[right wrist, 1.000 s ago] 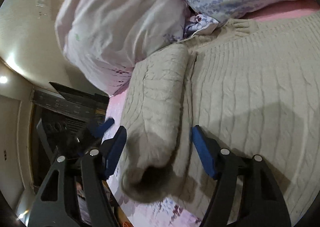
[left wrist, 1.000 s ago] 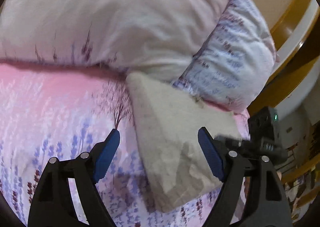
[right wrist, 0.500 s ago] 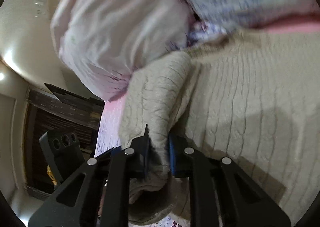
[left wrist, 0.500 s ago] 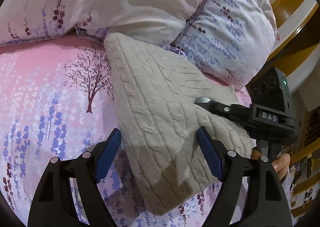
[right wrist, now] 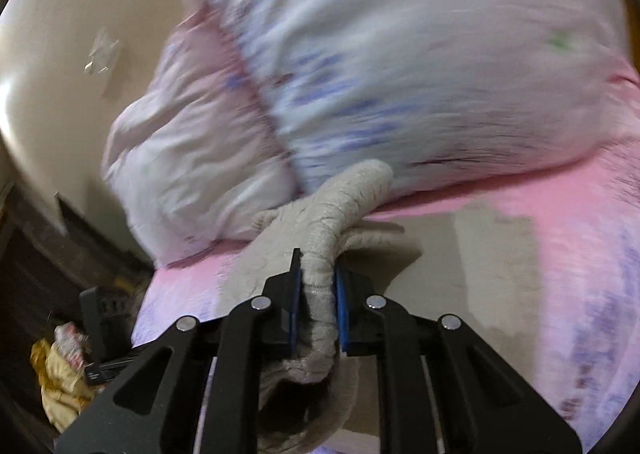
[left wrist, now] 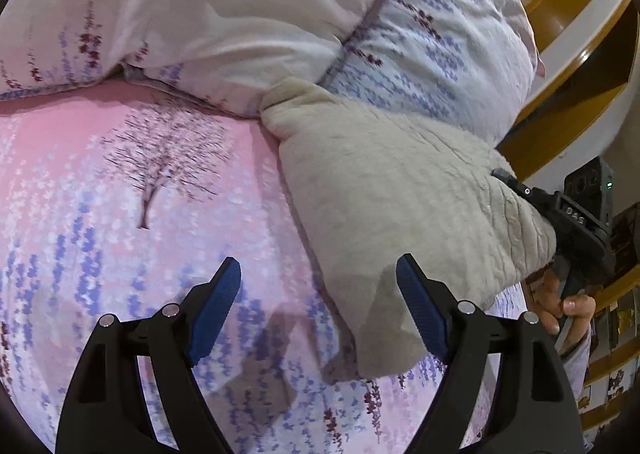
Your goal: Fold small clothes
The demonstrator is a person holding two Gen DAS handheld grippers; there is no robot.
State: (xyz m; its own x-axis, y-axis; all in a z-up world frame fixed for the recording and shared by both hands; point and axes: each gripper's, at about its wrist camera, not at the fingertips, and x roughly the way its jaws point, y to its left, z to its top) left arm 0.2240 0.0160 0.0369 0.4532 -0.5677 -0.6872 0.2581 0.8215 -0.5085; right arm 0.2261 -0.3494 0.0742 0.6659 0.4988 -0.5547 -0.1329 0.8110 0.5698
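Pink floral bedsheet (left wrist: 120, 214) and heaped pillows (left wrist: 224, 14) framed the scene as I worked a beige cable-knit sweater (left wrist: 400, 190) lying on the bed, its far end against the pillows. My right tongs (right wrist: 316, 306) were clamped on a bunched sleeve (right wrist: 344, 206), lifted clear of the sheet; my left tongs (left wrist: 320, 294) hung wide open over the sheet, just beside the sweater's near corner, holding nothing. I judged the knit soft, thick and limp, light but prone to sag and stretch, not slippery; the ribbed cuff or a folded edge looked the surest hold. It appeared pale, chunky, partly folded, with raised cable ridges.
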